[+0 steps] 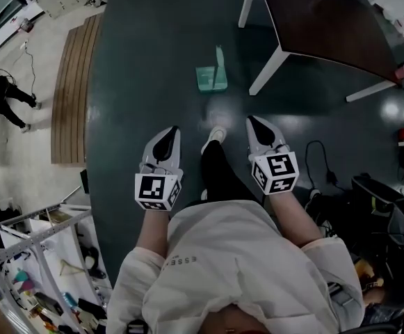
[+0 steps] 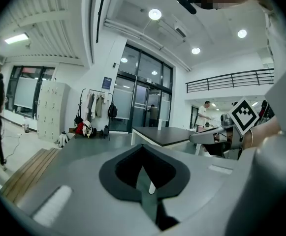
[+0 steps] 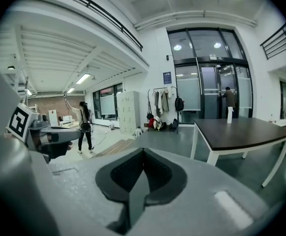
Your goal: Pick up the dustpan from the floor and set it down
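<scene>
the left tongs [image 1: 173,132] and the right tongs [image 1: 252,122] are both closed, with nothing between their jaws. they hang side by side, pointing forward and a little down. between them shows the person's white shoe [image 1: 216,135]. the dustpan [image 1: 211,78], pale green with its handle standing up, rests on the dark floor [image 1: 139,68] ahead of the tongs and well apart from them, near a white leg of the table [image 1: 313,19]. i judge the step in hand is the approach. to do it well, 1 pair of tongs should open before it arrives, come low, and take the upright handle squarely, so the pan does not swing or slide away. the table leg is close; keep clear of it.
</scene>
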Motion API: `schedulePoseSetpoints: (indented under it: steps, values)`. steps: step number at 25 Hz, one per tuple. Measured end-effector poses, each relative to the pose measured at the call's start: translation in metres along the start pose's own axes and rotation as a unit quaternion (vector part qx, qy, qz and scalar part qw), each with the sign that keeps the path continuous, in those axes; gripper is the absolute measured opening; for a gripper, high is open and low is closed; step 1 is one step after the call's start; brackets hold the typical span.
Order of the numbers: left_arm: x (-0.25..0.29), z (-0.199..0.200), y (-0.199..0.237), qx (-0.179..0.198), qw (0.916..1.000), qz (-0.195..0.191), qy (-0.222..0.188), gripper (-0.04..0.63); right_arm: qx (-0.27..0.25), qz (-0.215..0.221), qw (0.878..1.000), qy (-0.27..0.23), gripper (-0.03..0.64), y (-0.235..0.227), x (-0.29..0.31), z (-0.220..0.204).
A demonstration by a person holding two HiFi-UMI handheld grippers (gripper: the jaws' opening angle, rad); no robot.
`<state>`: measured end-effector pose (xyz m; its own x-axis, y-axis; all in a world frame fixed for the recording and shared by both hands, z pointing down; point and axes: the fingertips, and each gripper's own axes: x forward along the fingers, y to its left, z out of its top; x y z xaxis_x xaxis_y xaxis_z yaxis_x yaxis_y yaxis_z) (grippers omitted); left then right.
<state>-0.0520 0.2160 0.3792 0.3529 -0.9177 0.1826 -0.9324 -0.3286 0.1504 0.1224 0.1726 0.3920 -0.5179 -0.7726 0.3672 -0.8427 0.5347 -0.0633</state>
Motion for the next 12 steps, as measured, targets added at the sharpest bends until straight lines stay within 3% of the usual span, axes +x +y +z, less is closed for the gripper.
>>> schedulePoseSetpoints:
  steps: [5,12]
  values:
    - [0.077,0.011,0.044,0.008,0.9997,0.011,0.021,0.015,0.011,0.001,1.000,0.022,-0.011,-0.052,0.086,0.016]
    - [0.187,0.030,0.095,-0.008,0.9988,0.022,0.042,0.015,0.017,-0.021,0.998,0.053,-0.011,-0.123,0.183,0.040]
